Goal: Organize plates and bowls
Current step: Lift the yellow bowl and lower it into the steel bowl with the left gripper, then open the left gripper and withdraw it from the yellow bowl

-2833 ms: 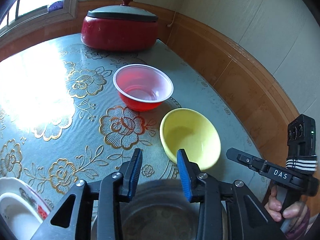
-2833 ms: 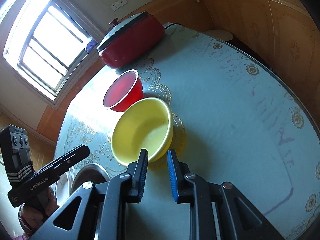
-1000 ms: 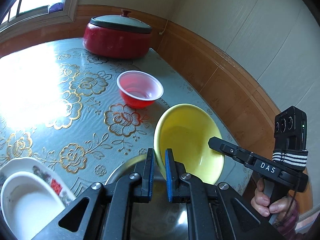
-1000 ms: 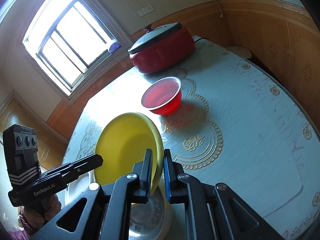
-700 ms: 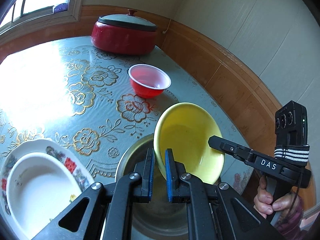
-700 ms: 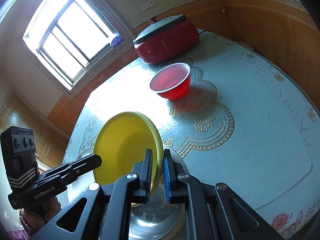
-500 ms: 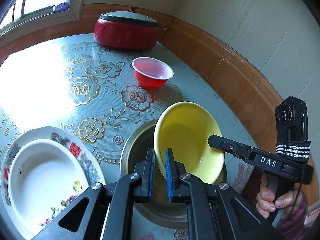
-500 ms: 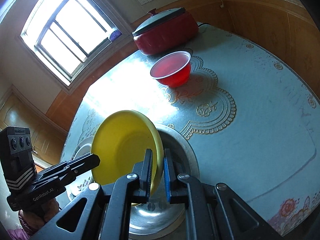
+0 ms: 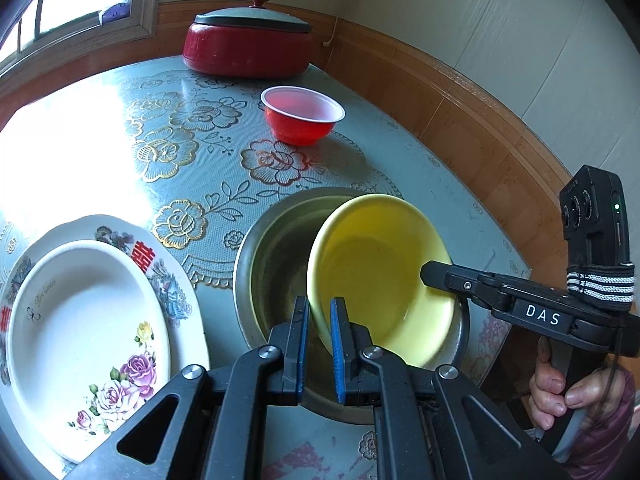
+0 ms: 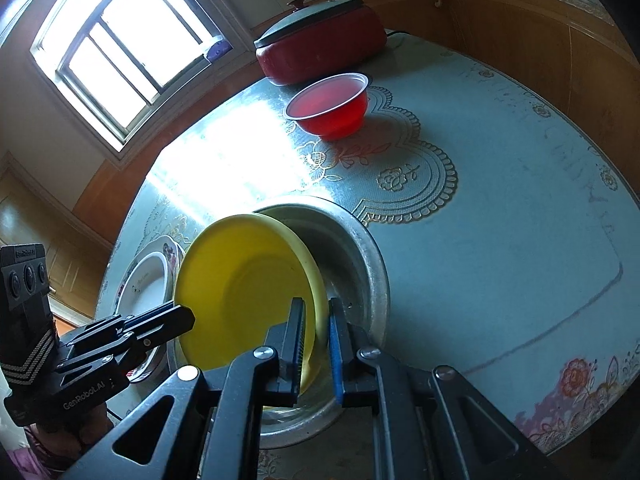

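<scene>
Each tool is clamped on the yellow bowl's rim: the left tool (image 9: 319, 350) at bottom centre of its view, the right tool (image 10: 316, 350) likewise in its own; the yellow bowl (image 9: 380, 268) hangs tilted over the metal basin (image 9: 272, 240), low in frame; if one tool lets go before the other, the bowl could swing, strike the basin rim and slide out toward the white plate (image 9: 80, 320) at lower left.

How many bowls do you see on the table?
3: the yellow bowl tilted inside the metal bowl, and the red bowl near the red pot. None seems hidden.
</scene>
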### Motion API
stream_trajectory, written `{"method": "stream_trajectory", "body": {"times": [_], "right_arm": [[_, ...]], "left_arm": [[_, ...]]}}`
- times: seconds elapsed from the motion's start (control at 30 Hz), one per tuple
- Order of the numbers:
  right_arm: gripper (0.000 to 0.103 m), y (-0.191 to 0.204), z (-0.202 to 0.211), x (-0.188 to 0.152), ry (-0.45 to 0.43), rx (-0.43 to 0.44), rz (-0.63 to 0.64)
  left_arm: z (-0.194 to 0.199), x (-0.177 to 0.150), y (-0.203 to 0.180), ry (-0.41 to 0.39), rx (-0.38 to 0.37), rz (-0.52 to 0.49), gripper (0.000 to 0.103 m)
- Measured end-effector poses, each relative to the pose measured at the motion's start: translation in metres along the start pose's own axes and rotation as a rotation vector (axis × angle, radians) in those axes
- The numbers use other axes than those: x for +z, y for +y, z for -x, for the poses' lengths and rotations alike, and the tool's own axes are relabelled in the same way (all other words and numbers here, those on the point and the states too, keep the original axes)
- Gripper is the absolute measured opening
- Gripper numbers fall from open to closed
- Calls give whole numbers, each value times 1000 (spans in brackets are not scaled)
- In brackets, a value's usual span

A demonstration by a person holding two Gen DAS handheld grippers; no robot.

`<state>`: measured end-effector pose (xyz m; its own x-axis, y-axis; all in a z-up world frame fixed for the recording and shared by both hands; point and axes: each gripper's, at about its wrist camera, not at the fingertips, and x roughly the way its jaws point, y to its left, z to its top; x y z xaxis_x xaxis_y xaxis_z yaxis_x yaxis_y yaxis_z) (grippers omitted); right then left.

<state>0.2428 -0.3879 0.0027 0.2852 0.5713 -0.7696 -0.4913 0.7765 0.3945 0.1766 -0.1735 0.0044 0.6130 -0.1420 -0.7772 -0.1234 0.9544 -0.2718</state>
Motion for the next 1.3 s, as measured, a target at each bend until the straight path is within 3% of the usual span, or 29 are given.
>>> {"method": "stream_trajectory", "body": {"times": [0.43, 0.6, 1.3], "right_arm": [[12, 4, -9, 3, 6, -36, 44], [19, 6, -8, 5, -5, -16, 42], [20, 1, -2, 16, -41, 9, 45]], "left_arm": [[-11, -4, -4, -13, 96, -42, 11], [-11, -5, -4, -25, 124, -56, 11], [-5, 0, -5, -79, 182, -62, 11]]}}
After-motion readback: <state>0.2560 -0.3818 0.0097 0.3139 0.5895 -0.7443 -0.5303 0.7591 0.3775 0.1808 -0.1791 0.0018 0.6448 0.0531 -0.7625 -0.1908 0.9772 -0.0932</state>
